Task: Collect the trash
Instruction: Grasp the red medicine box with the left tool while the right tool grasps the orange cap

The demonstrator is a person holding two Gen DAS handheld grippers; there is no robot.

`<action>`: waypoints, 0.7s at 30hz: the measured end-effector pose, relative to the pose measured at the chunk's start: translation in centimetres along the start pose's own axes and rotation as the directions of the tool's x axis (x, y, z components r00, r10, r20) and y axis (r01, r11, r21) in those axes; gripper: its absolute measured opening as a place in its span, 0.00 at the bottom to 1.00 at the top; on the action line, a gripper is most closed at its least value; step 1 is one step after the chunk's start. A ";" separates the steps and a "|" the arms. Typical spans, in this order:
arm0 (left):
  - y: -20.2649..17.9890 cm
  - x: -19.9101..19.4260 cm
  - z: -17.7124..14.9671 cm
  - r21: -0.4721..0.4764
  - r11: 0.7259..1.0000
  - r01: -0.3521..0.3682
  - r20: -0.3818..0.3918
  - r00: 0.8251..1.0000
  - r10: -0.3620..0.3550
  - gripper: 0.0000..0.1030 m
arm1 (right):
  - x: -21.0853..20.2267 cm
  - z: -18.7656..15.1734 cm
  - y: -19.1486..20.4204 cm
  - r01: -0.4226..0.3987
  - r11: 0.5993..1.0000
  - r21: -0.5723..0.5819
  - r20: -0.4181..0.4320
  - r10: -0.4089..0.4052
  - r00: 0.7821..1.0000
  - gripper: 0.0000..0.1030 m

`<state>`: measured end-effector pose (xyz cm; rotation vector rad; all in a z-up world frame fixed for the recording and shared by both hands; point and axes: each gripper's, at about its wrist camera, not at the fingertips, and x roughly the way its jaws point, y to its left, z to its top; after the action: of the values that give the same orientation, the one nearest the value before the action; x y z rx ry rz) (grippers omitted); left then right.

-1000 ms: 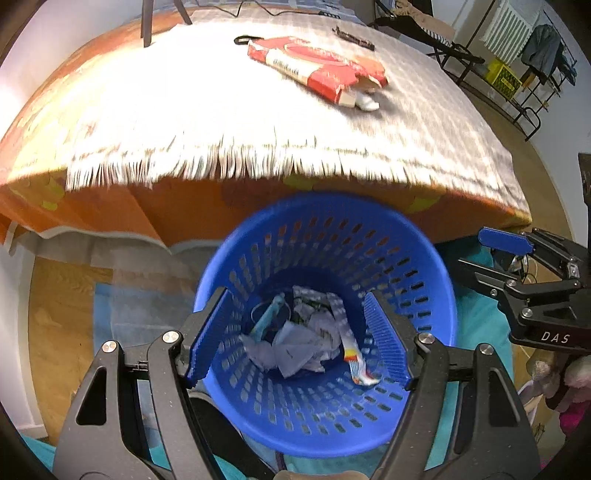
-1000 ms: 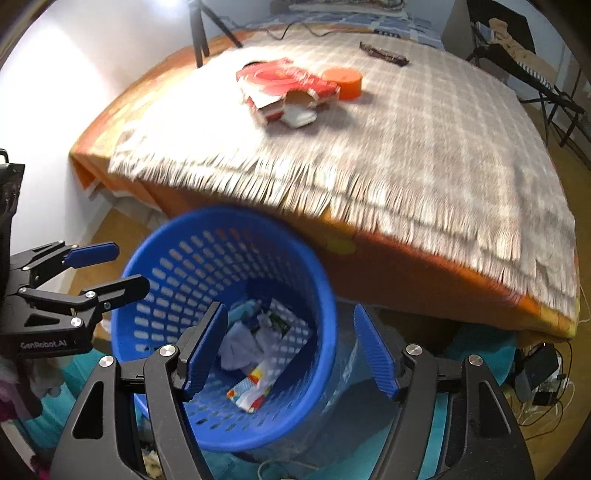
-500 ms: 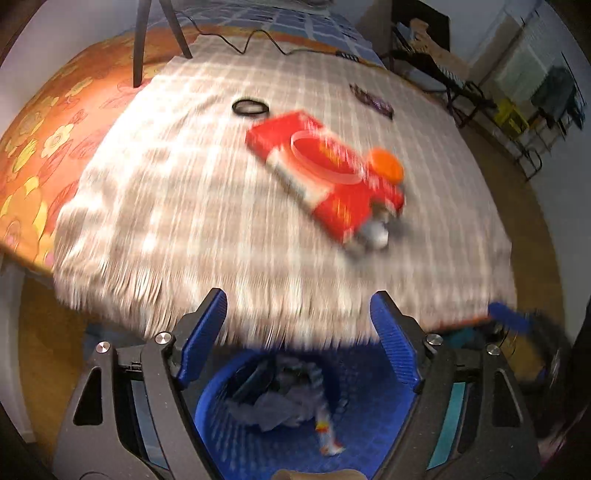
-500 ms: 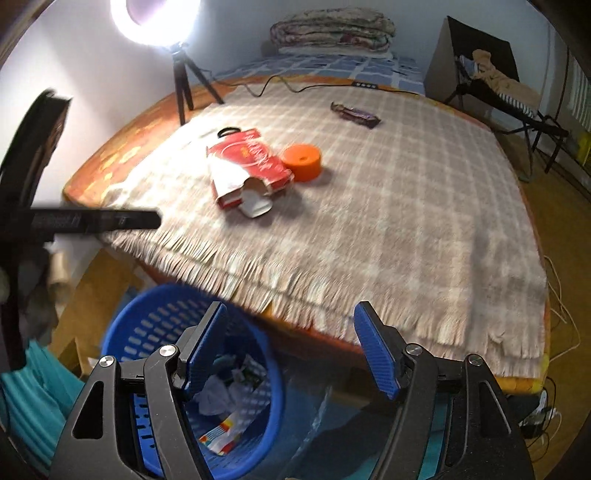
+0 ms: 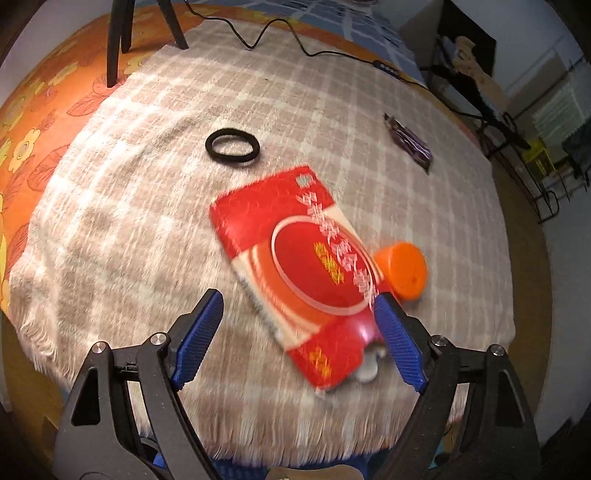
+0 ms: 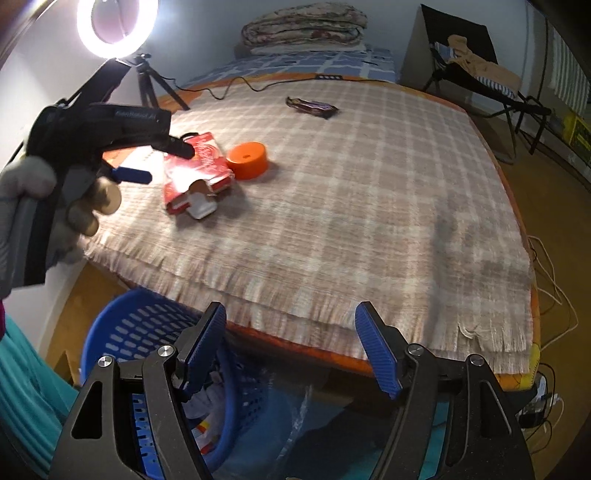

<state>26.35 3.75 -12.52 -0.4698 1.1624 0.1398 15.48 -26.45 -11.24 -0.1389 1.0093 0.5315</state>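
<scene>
A flattened red carton (image 5: 306, 266) lies on the checked cloth, with an orange cap (image 5: 404, 269) touching its right side. My left gripper (image 5: 299, 332) is open and empty, just above the carton's near end. In the right wrist view the carton (image 6: 195, 170) and cap (image 6: 247, 160) lie left of centre, with the left gripper (image 6: 162, 158) over them. A dark wrapper (image 5: 408, 142) lies farther back; it also shows in the right wrist view (image 6: 312, 106). My right gripper (image 6: 291, 347) is open and empty, above the blue basket (image 6: 122, 332) that holds crumpled trash.
A black hair band (image 5: 232, 145) lies behind the carton. Tripod legs (image 5: 118, 40) and a black cable (image 5: 288, 33) are at the far side. A ring light (image 6: 114, 26) stands at the back left, folded blankets (image 6: 306, 27) behind, a chair (image 6: 476, 74) at right.
Both grippers have risen from over the basket to the table. The left one has moved forward over the red carton. The basket has dropped out of the left view.
</scene>
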 end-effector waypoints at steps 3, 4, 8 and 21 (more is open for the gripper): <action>-0.6 1.1 1.0 -0.005 1.000 -0.026 -0.004 1.000 0.026 0.84 | 0.1 0.0 -0.6 -0.003 1.000 0.014 0.002 0.003 1.000 0.70; -0.8 1.4 1.2 -0.002 0.999 -0.036 -0.005 0.999 0.036 0.84 | 0.1 0.0 -0.8 -0.005 1.000 0.020 0.004 0.005 1.000 0.70; -1.8 2.7 1.6 0.022 0.997 -0.074 0.000 0.997 0.074 0.85 | 0.4 -0.1 -1.2 0.002 1.000 0.019 0.004 -0.002 1.000 0.70; -4.2 5.1 1.8 0.127 0.973 -0.194 0.082 0.979 0.184 0.95 | 1.4 0.6 -1.7 -0.003 0.999 0.032 -0.014 0.004 1.000 0.70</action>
<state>31.39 0.13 -15.43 -0.2329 1.1392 0.2396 17.40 -27.20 -12.31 -0.1124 1.0313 0.5180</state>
